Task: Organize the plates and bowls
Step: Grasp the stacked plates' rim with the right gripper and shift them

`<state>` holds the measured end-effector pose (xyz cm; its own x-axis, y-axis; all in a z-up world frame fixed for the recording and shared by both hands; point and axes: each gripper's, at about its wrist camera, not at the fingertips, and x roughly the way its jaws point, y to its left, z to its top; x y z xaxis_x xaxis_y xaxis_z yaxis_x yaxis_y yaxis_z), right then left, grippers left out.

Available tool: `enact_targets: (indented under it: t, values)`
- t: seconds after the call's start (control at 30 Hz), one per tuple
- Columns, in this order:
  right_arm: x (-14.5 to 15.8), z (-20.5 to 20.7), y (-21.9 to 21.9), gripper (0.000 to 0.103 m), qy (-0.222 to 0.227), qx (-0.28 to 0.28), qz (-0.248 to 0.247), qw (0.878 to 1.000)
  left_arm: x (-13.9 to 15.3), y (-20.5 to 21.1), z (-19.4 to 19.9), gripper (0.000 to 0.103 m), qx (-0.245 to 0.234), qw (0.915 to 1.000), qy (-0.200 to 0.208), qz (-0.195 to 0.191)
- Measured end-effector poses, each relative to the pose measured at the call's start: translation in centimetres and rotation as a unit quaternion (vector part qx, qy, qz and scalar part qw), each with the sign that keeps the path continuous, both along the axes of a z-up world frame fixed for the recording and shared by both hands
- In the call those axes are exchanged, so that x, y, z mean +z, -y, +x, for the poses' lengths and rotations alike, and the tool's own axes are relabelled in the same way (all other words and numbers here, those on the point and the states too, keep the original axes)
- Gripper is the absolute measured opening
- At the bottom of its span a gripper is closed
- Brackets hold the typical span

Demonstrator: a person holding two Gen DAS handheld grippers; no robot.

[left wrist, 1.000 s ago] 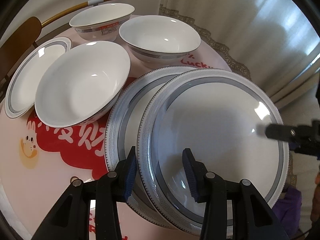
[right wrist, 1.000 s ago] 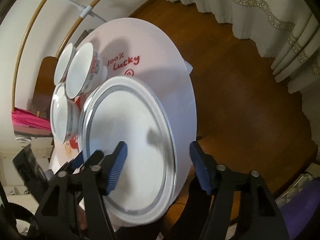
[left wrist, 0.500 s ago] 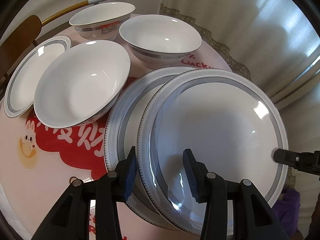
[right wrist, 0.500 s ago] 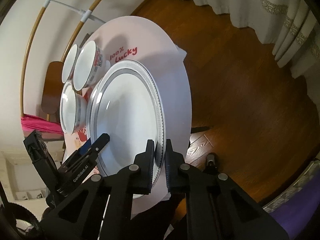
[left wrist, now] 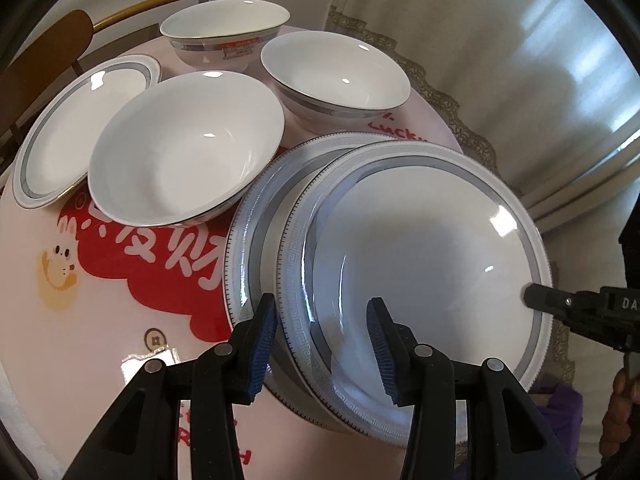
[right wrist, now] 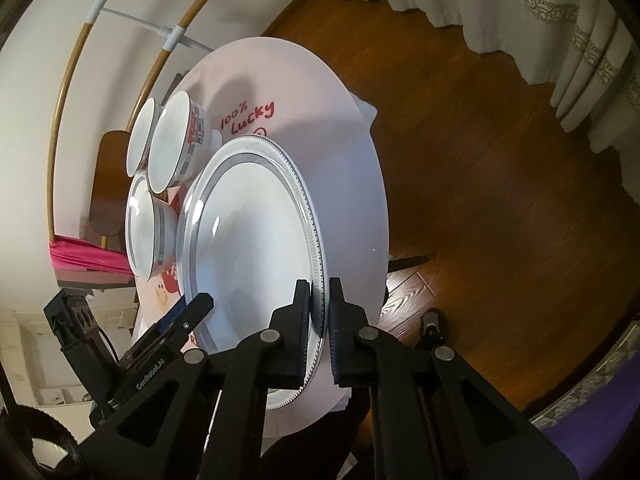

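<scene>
Porcelain rim now pinched: right tool (right wrist: 319,312) was spread wide either side of the top plate (left wrist: 420,264) a sec ago, then came together on its near-right rim, and it's clamped there now, rim edge showing between the two pads. In the left wrist view the same tool has slid from over the plate's well out to its right edge. Left tool (left wrist: 322,344) hasn't shifted: jaws apart, straddling the top plate's near rim, left pad outside, right pad over the well; can't tell if either pad touches. Plate pos. looks unchanged, so prob. grip just secured, lift or slide not yet begun.

Top plate: large, white, glossy, grey band w/ key-pattern border. It sits on a matching lower plate (left wrist: 256,220), offset to the right, so the lower one's left rim shows as a crescent; the stack isn't centred. Both are at the near-right of the round tabletop (left wrist: 80,340), top plate's rim close to the edge.

Farther back: big white bowl (left wrist: 184,152) just left of the plates, small plate (left wrist: 68,140) tucked partly under its left side, then two more bowls, mid (left wrist: 336,76) and far (left wrist: 224,32), close together. Bowls still unstacked, so plenty left to do.
</scene>
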<state>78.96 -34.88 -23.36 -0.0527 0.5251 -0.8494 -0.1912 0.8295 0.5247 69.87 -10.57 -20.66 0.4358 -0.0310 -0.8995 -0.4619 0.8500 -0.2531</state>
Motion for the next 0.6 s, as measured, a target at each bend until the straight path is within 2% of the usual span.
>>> enact_targets:
  t: [0.37, 0.6]
  values:
    - [-0.9, -0.2, -0.7, 0.008, -0.009, 0.002, 0.004, 1.0, 1.2, 0.4, -1.5, 0.048, 0.002, 0.9998, 0.002, 0.021]
    - [-1.0, -0.5, -1.2, 0.01, 0.003, 0.003, -0.012, 1.0, 1.6, 0.3, -2.4, 0.049, 0.005, 0.9999, 0.0, 0.014]
